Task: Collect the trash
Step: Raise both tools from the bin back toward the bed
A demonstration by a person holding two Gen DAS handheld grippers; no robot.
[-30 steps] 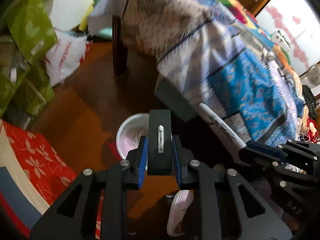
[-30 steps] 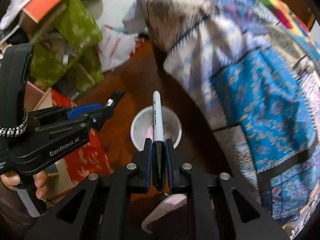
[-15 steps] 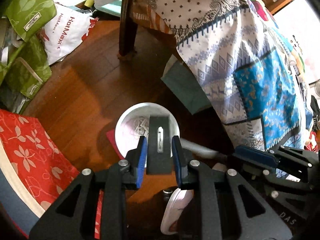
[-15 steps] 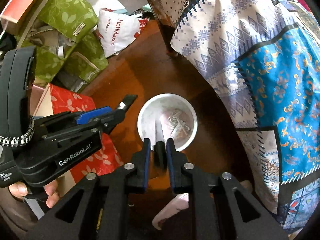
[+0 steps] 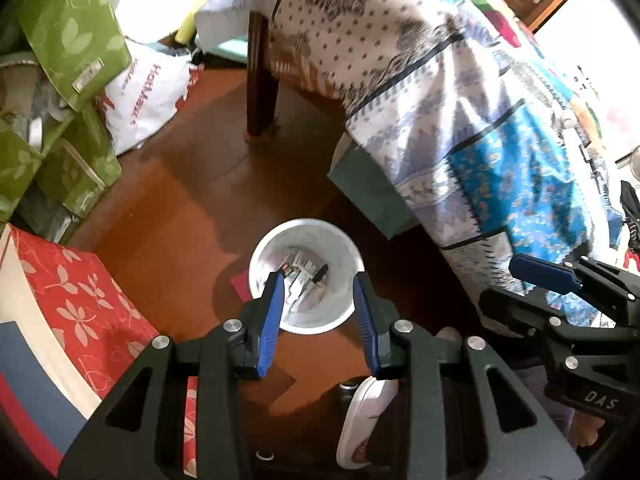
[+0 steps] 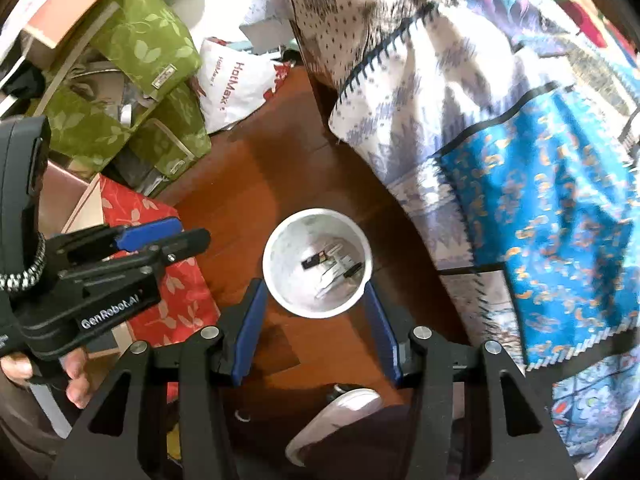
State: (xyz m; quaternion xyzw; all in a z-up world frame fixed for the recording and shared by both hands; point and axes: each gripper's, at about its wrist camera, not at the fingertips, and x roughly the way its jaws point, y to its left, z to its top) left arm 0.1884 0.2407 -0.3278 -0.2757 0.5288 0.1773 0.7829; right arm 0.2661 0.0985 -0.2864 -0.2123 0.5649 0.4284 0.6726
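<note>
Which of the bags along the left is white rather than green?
The HotMax bag, slumped on the wooden floor beside the table leg. It is white plastic with red lettering; the other bags stacked left of it are green with a leaf print.

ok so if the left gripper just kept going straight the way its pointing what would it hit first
Most likely the round white plastic bin on the wooden floor: the open left gripper frames its mouth. It would probably enter the opening and meet the trash inside, though depth is hard to judge.

A brown wooden floor point(image 5: 192, 184) lies under a bed with a patchwork blanket point(image 5: 460, 92). Green leafy bags point(image 6: 132, 80) sit beside a white plastic bag point(image 5: 148, 100).
</note>
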